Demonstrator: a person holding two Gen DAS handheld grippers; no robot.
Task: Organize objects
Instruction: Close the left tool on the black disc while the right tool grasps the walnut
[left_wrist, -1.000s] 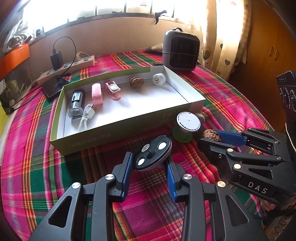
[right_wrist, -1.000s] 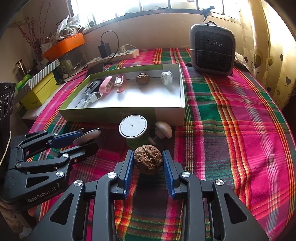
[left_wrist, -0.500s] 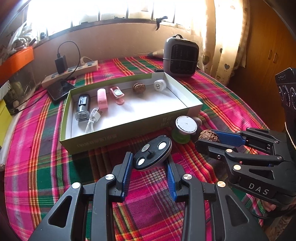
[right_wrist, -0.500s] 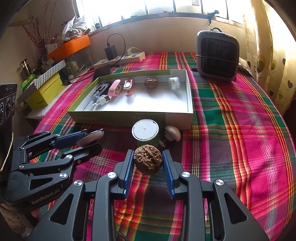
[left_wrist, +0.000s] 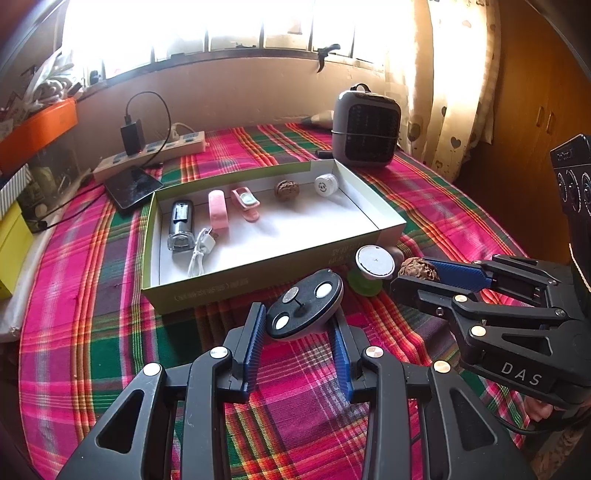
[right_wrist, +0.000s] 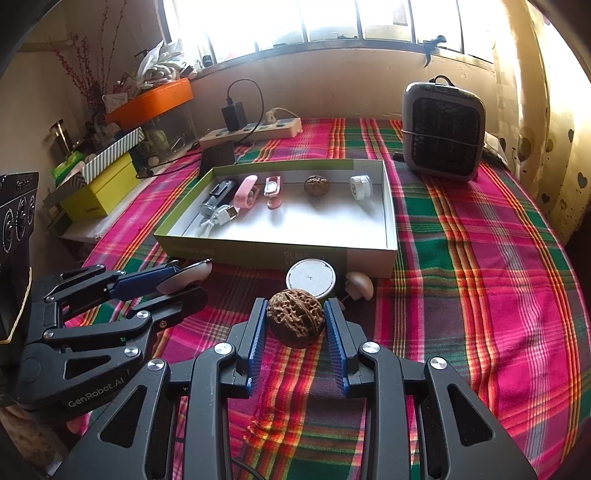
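**Inspector:** Left wrist view first. Left gripper (left_wrist: 299, 325) is clamped on the round dark disc with three silver studs (left_wrist: 304, 303), above the plaid cloth, short of the shallow green-walled cardboard box (left_wrist: 258, 275).

**Assistant:** Handling?

**Inspector:** Rigid, smooth, likely slippery; the rim is the right hold. Against the earlier frame, the box sits farther off; grip unchanged.

**Assistant:** Right wrist view?

**Inspector:** Right gripper (right_wrist: 295, 325) pinches the brown wrinkled walnut (right_wrist: 295, 322) across its middle. Light, hard, rough shell, so I judge the grip secure. Hold unchanged; the box looks more distant.
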